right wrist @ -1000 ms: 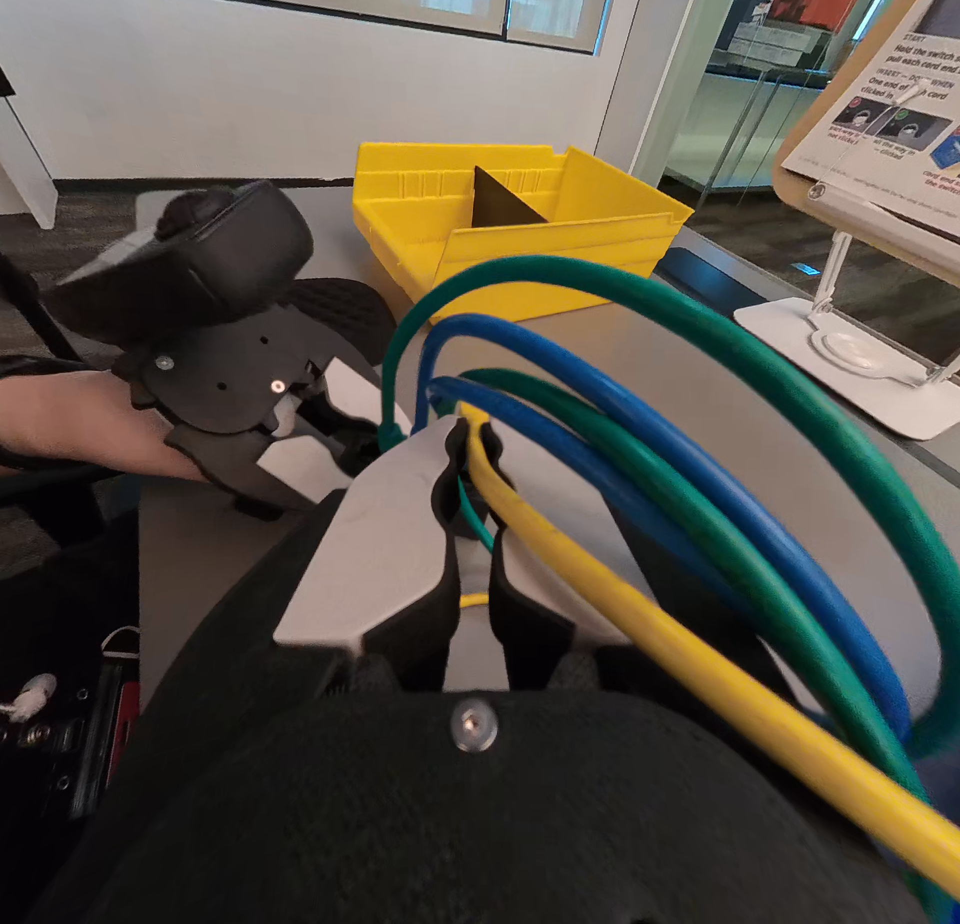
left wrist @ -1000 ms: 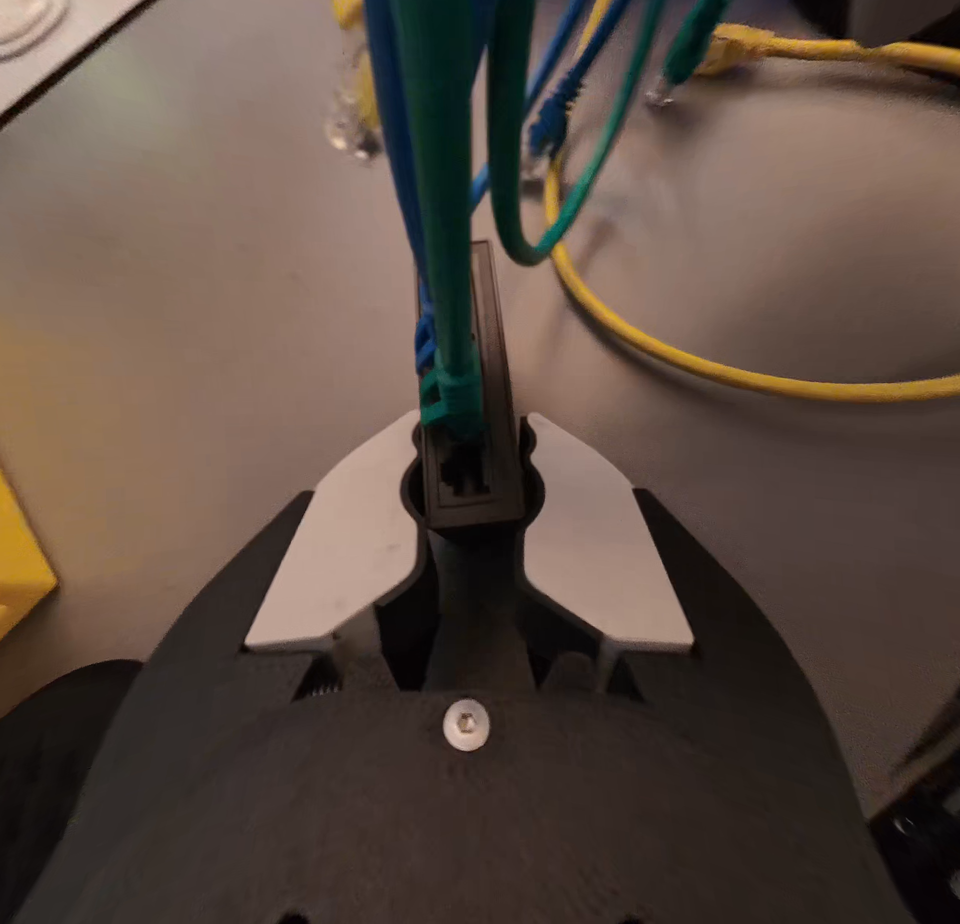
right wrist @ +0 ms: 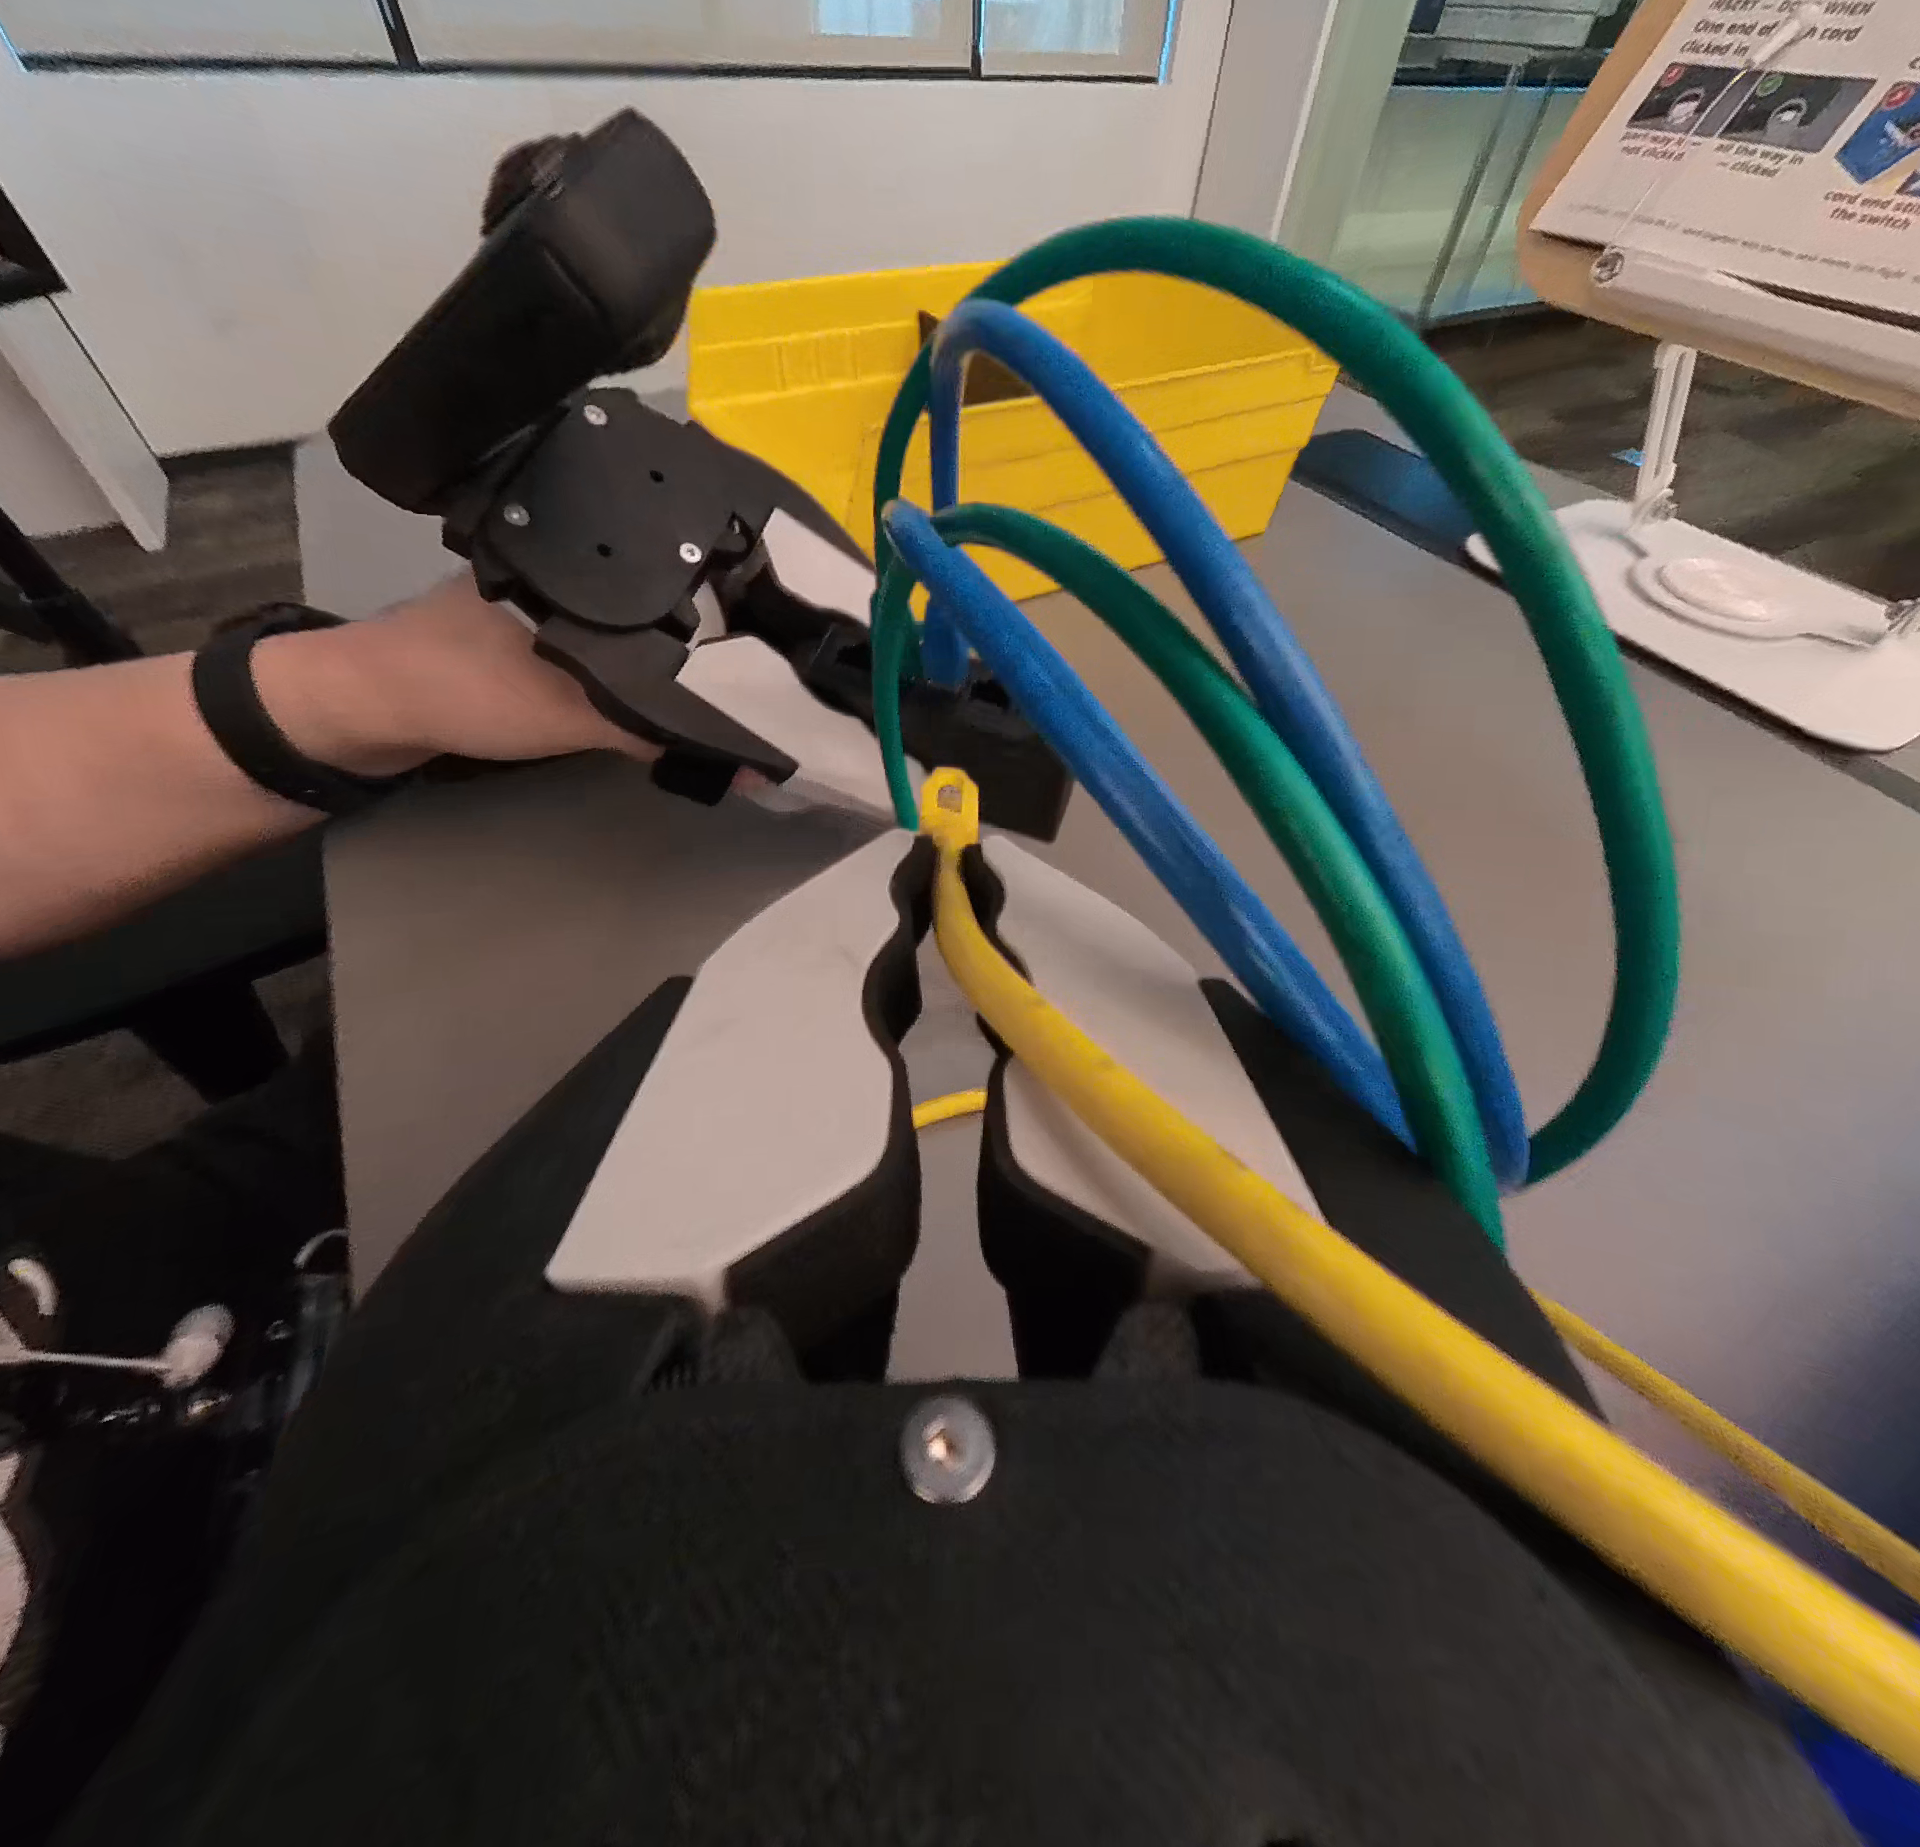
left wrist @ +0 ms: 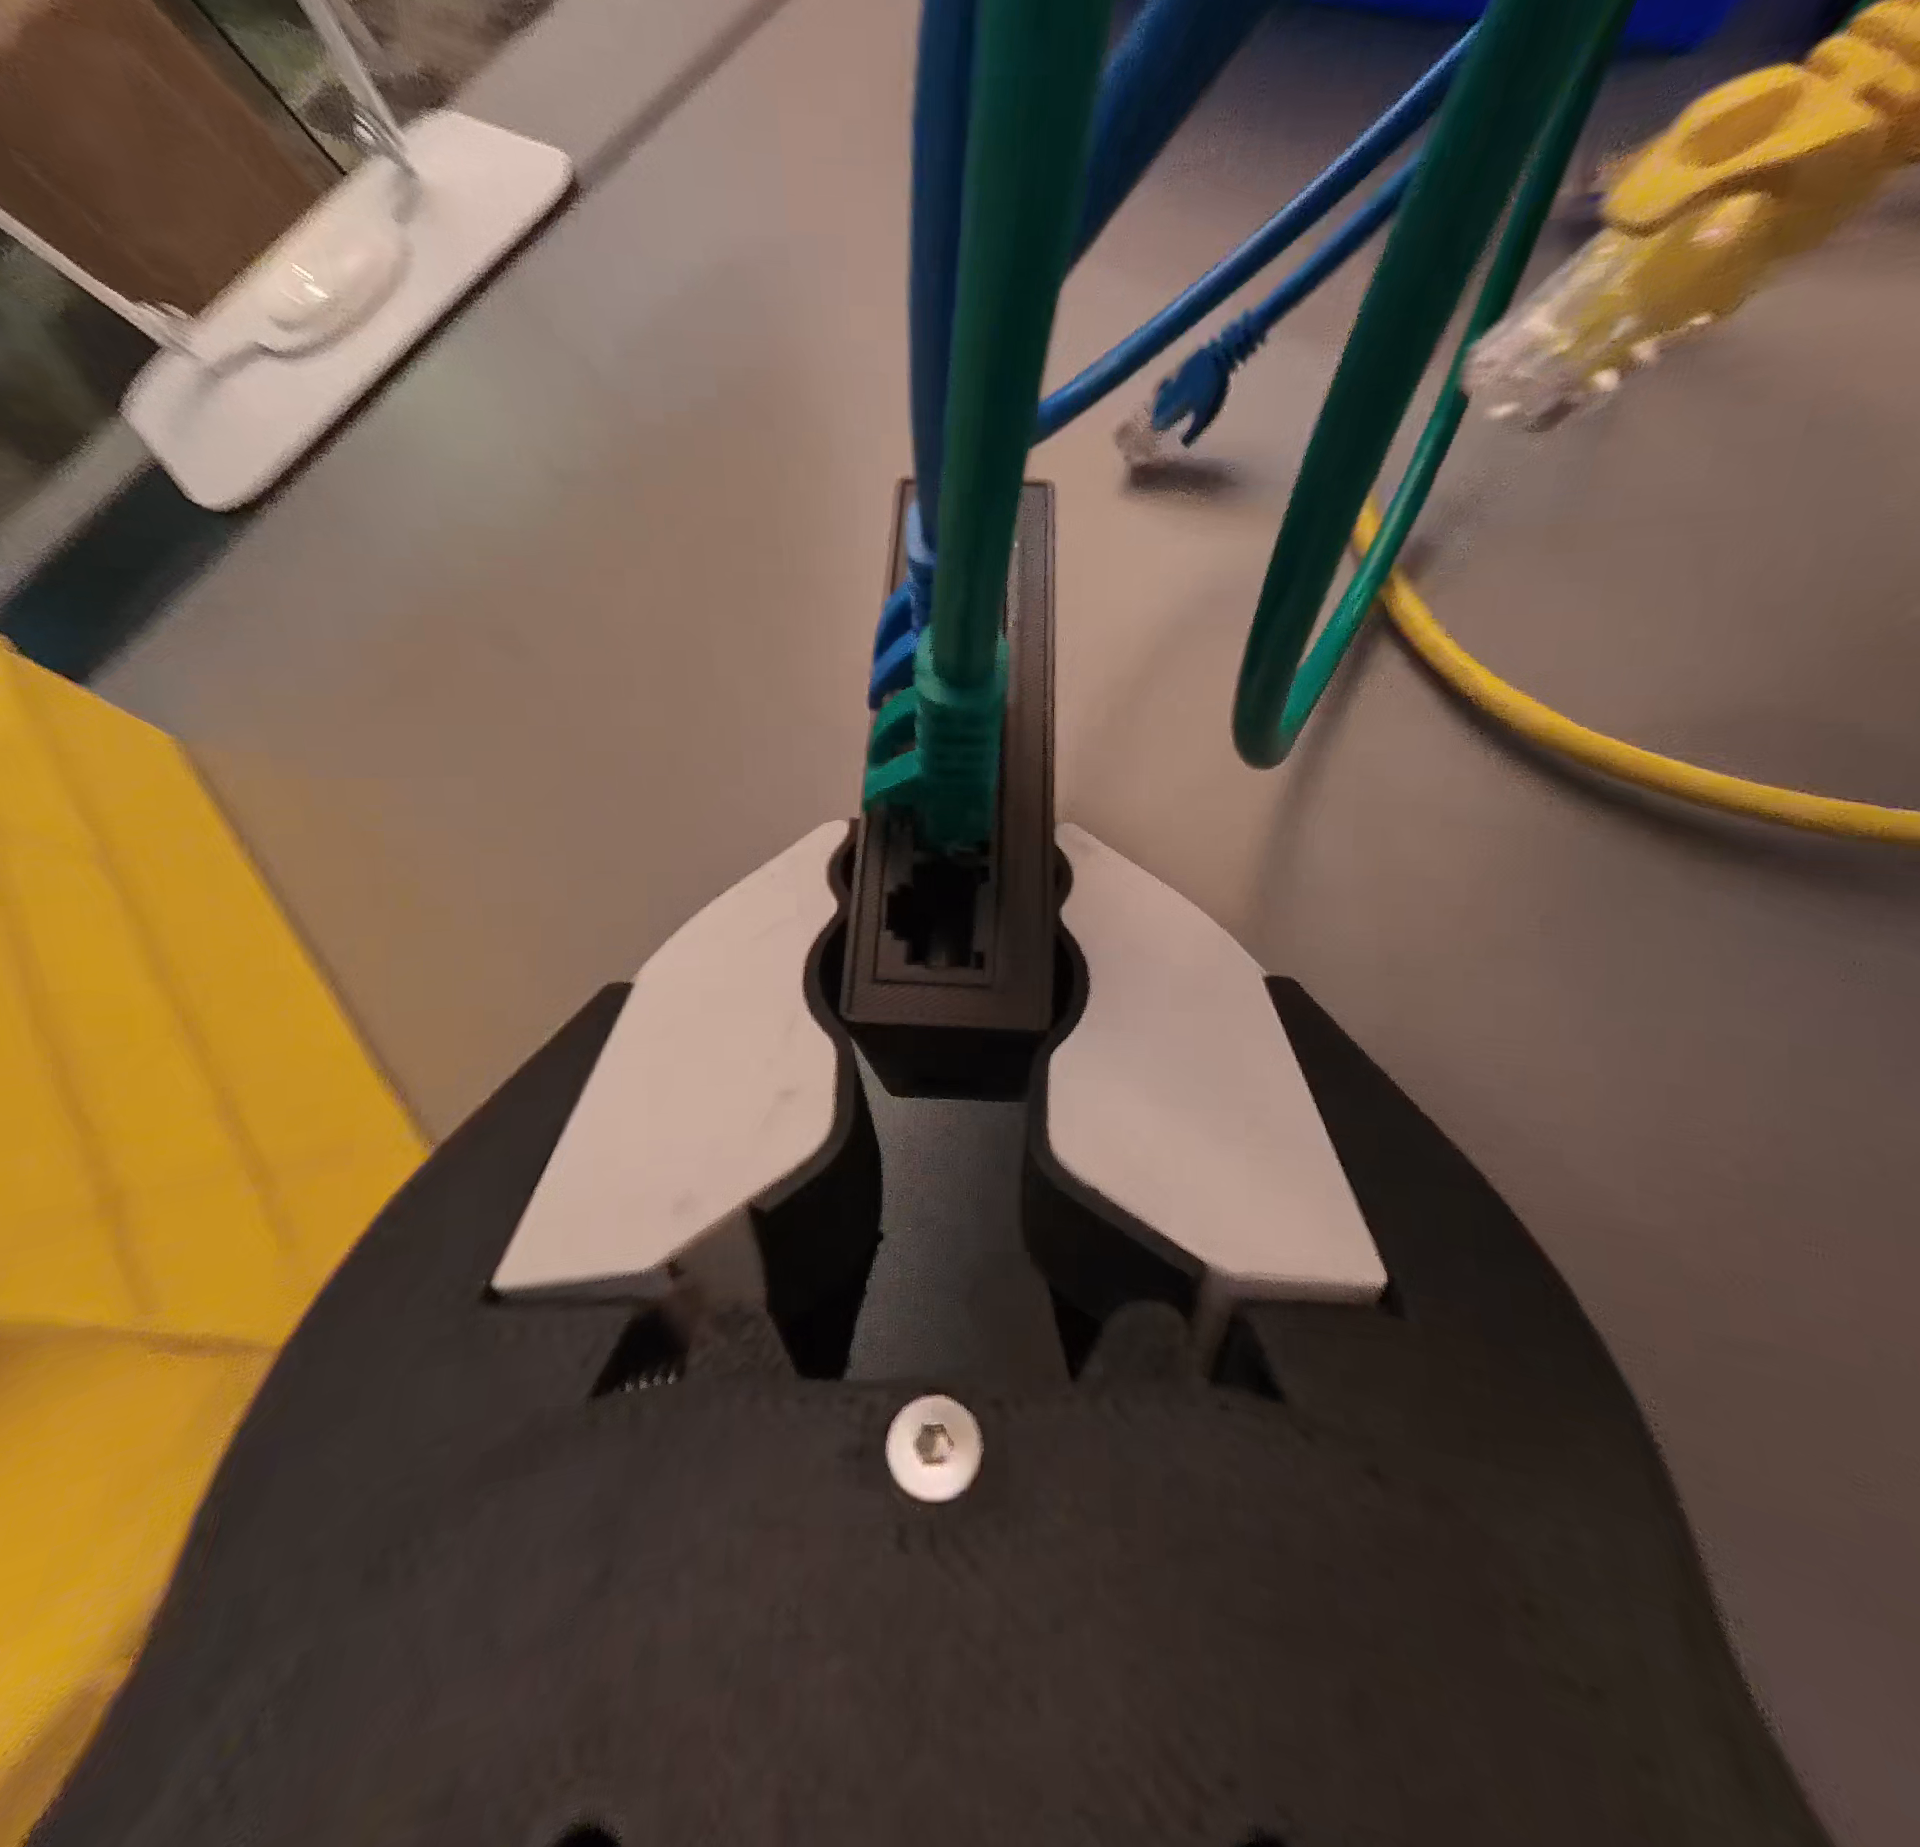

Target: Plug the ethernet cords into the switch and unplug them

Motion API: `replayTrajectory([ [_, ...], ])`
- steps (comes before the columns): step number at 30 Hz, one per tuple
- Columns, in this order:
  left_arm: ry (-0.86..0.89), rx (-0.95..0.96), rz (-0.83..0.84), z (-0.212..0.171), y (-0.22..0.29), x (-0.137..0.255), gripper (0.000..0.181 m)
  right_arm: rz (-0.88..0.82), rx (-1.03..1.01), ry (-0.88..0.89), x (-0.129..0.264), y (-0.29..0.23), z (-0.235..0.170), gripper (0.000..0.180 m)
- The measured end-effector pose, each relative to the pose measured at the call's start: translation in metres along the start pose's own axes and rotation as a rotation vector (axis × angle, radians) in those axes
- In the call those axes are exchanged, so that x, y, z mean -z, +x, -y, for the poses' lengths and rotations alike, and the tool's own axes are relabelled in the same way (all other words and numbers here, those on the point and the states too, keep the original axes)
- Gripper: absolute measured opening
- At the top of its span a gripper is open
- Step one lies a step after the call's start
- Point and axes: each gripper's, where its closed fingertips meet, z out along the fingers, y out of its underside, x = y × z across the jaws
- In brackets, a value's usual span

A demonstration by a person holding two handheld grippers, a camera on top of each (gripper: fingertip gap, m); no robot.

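Your right gripper [right wrist: 948, 867], fingers clamped on the yellow ethernet cord [right wrist: 1195, 1153], has drawn its plug back from the black rectangular switch [left wrist: 961, 924]. Your left gripper [left wrist: 951, 940] still pinches that switch, nearest port empty.

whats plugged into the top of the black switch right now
A green cord sits in a port of the switch, with blue plugs behind it. The nearest port is empty. Ports farther back are hidden by the cords. The left gripper clamps the switch.
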Motion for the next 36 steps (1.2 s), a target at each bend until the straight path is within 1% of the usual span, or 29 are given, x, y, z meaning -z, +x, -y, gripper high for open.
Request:
replayTrajectory([
  [3,0.015,-0.124,0.123,0.015,-0.023,0.013,0.028,0.051,-0.071,0.05,0.009,-0.005,0.006,0.006],
  [5,0.03,-0.249,0.251,0.029,-0.046,0.025,0.028,0.104,-0.109,0.062,0.016,-0.012,0.007,0.006],
  [7,0.037,-0.35,0.344,0.043,-0.065,0.036,0.028,0.175,-0.129,0.048,0.023,-0.023,0.002,0.006],
  [9,0.057,-0.42,0.408,0.056,-0.081,0.046,0.028,0.207,-0.136,0.05,0.034,-0.029,-0.004,0.006],
  [11,0.055,-0.464,0.458,0.065,-0.097,0.053,0.029,0.243,-0.164,0.033,0.045,-0.033,-0.012,0.006],
  [16,0.111,-0.538,0.543,0.088,-0.123,0.07,0.028,0.261,-0.216,0.024,0.081,-0.023,-0.02,0.006],
  [19,0.168,-0.604,0.588,0.106,-0.129,0.077,0.028,0.3,-0.245,0.06,0.104,-0.018,-0.01,0.006],
  [21,0.215,-0.672,0.634,0.117,-0.133,0.081,0.028,0.342,-0.246,0.134,0.12,-0.016,0.008,0.006],
  [23,0.246,-0.697,0.639,0.124,-0.135,0.08,0.028,0.386,-0.25,0.205,0.135,-0.015,0.028,0.006],
  [26,0.277,-0.713,0.632,0.13,-0.139,0.08,0.028,0.393,-0.24,0.3,0.15,-0.006,0.054,0.006],
  [28,0.281,-0.723,0.645,0.131,-0.148,0.082,0.028,0.444,-0.251,0.374,0.16,-0.003,0.073,0.006],
  [29,0.288,-0.727,0.632,0.132,-0.151,0.083,0.028,0.443,-0.266,0.386,0.161,0.003,0.078,0.006],
  [31,0.307,-0.705,0.628,0.135,-0.162,0.088,0.028,0.39,-0.274,0.374,0.155,0.016,0.081,0.006],
  [33,0.329,-0.702,0.587,0.139,-0.169,0.093,0.029,0.382,-0.303,0.393,0.15,0.024,0.085,0.006],
  [36,0.362,-0.734,0.513,0.15,-0.173,0.099,0.029,0.418,-0.453,0.459,0.141,0.037,0.092,0.006],
])
